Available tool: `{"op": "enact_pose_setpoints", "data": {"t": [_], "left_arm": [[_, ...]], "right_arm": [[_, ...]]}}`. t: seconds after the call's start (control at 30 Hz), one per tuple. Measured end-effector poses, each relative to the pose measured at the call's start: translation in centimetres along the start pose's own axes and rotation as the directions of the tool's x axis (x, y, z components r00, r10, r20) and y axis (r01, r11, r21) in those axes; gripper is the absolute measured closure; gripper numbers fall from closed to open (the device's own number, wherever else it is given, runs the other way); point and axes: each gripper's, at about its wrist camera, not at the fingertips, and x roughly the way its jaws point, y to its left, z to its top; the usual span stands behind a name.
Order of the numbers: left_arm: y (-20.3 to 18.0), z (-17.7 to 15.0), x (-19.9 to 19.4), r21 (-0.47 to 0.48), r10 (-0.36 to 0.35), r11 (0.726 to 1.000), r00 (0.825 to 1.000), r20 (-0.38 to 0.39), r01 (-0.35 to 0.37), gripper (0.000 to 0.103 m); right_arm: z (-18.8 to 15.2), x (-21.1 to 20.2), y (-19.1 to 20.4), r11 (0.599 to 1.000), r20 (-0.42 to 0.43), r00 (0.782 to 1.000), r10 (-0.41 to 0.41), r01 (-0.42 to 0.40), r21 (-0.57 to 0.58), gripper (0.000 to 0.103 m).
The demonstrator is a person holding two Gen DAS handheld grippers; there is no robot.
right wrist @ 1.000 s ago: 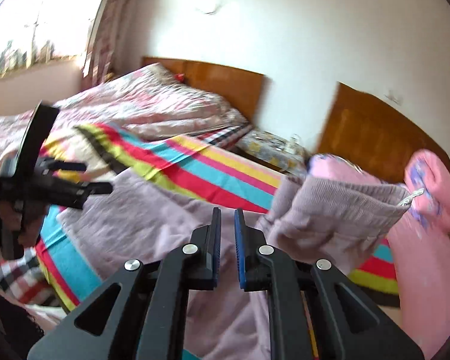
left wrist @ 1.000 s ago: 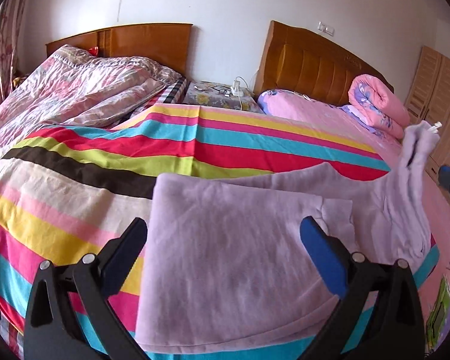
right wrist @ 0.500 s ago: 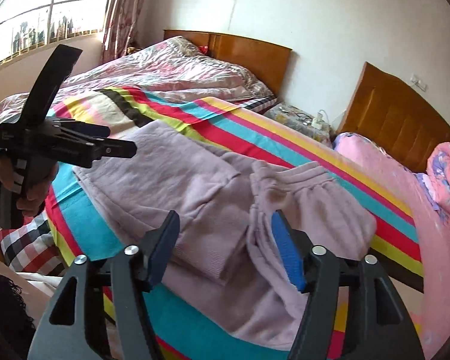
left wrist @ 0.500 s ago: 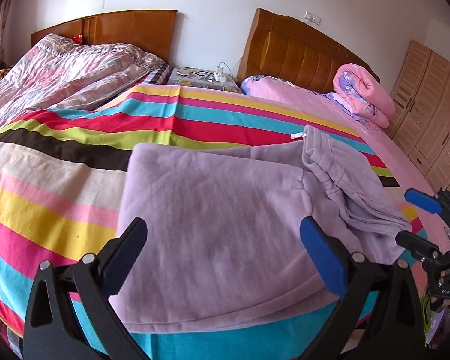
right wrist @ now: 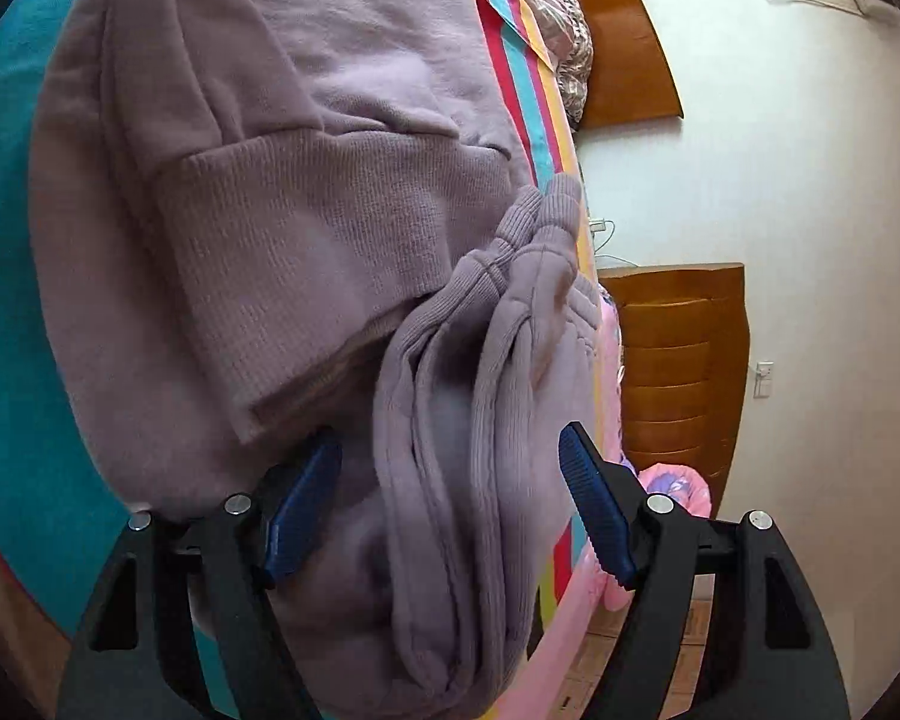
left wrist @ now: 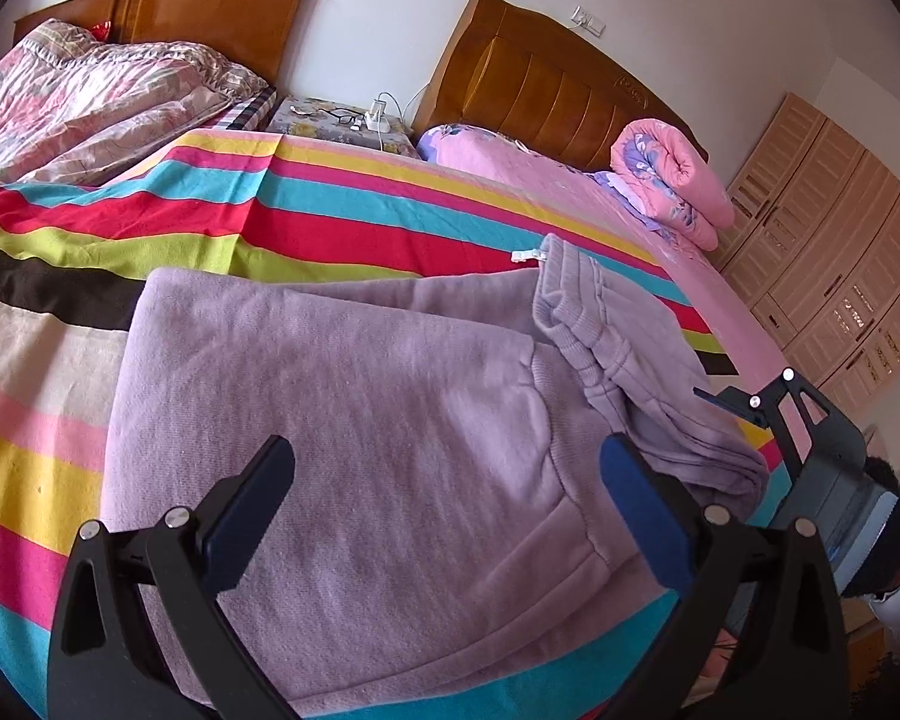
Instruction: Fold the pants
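Lilac fleece pants (left wrist: pixel 354 420) lie folded on the striped blanket (left wrist: pixel 342 204), the ribbed waistband (left wrist: pixel 576 324) laid over the top at the right. My left gripper (left wrist: pixel 444 510) is open and empty, just above the near edge of the pants. My right gripper (right wrist: pixel 450 510) is open, its view rolled sideways, with the folded waistband end (right wrist: pixel 480 420) between its jaws; it touches nothing I can see. The right gripper also shows in the left wrist view (left wrist: pixel 750 402) at the pants' right edge.
A rolled pink quilt (left wrist: pixel 672 180) lies by the right headboard (left wrist: pixel 558 84). A floral duvet (left wrist: pixel 84 96) covers the left bed. A nightstand (left wrist: pixel 336 120) with cables sits between the headboards. A wardrobe (left wrist: pixel 834 264) stands at the right.
My right gripper let go of the waistband, which now lies on the pants. It opened, rolled sideways and came in low at the pants' right edge. My left gripper stayed open.
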Motion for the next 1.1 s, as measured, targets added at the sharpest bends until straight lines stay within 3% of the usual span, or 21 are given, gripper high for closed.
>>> {"op": "enact_pose_setpoints", "data": {"t": [0.07, 0.13, 0.23, 0.27, 0.37, 0.43, 0.53, 0.63, 0.8, 0.9, 0.97, 1.0, 1.03, 1.1], "left_arm": [[0.3, 0.4, 0.1, -0.007, -0.026, 1.000, 1.000, -0.009, 0.025, 0.001], [0.2, 1.1, 0.6, -0.012, -0.072, 0.997, 0.997, -0.031, 0.072, 0.001], [-0.4, 2.4, 2.1, -0.036, -0.200, 0.980, 0.976, -0.085, 0.198, 0.001], [-0.7, 2.8, 2.9, -0.052, -0.251, 0.968, 0.962, -0.104, 0.246, 0.001], [-1.4, 4.1, 5.9, -0.132, -0.374, 0.925, 0.912, -0.170, 0.355, 0.001], [-1.9, 5.2, 8.2, -0.205, -0.474, 0.876, 0.855, -0.209, 0.436, 0.001], [-3.4, 6.3, 11.9, -0.312, -0.580, 0.809, 0.766, -0.277, 0.499, 0.001], [-5.1, 7.1, 14.5, -0.373, -0.617, 0.779, 0.723, -0.311, 0.504, 0.002], [-7.4, 8.2, 17.8, -0.373, -0.567, 0.816, 0.740, -0.362, 0.443, 0.002], [-8.8, 9.0, 19.3, -0.337, -0.514, 0.851, 0.769, -0.380, 0.402, 0.003], [-9.7, 9.3, 19.6, -0.275, -0.443, 0.893, 0.802, -0.401, 0.356, 0.052], [-10.0, 9.3, 19.9, -0.259, -0.418, 0.906, 0.808, -0.415, 0.336, 0.067], [-10.0, 9.2, 19.8, -0.259, -0.415, 0.907, 0.813, -0.408, 0.333, 0.071], [-10.3, 9.2, 19.3, -0.224, -0.378, 0.923, 0.841, -0.386, 0.312, 0.074]], "right_arm": [[0.6, 0.9, -0.3, 0.998, -0.007, 0.998, -0.062, 0.062, -0.016, 0.033], [0.6, 1.8, -0.5, 0.999, -0.023, 0.999, -0.035, 0.034, -0.013, 0.041], [-0.5, 2.2, -1.0, 0.998, 0.010, 0.999, 0.030, -0.031, 0.054, 0.086], [-1.1, 1.8, -2.0, 0.992, 0.039, 0.999, 0.015, -0.020, 0.127, 0.086], [-3.1, 0.5, -5.0, 0.946, 0.094, 0.996, -0.006, -0.025, 0.324, 0.087], [-4.5, 0.2, -6.0, 0.920, 0.109, 0.994, -0.024, -0.021, 0.390, 0.087], [-5.3, 0.1, -6.3, 0.909, 0.122, 0.992, -0.022, -0.031, 0.416, 0.087], [-5.1, 0.6, -6.4, 0.912, 0.137, 0.990, -0.015, -0.043, 0.409, 0.087], [-5.5, 0.4, -7.0, 0.896, 0.165, 0.986, -0.009, -0.065, 0.438, 0.087], [-5.9, 0.7, -7.3, 0.882, 0.180, 0.984, -0.007, -0.079, 0.464, 0.087], [-6.0, 0.8, -7.5, 0.863, 0.188, 0.982, 0.004, -0.098, 0.496, 0.086], [-6.3, 0.9, -7.7, 0.845, 0.193, 0.981, 0.022, -0.121, 0.521, 0.085], [-6.7, 1.1, -8.1, 0.823, 0.203, 0.978, 0.050, -0.155, 0.547, 0.079], [-8.4, 0.5, -8.7, 0.745, 0.243, 0.967, 0.074, -0.216, 0.632, 0.047]]}}
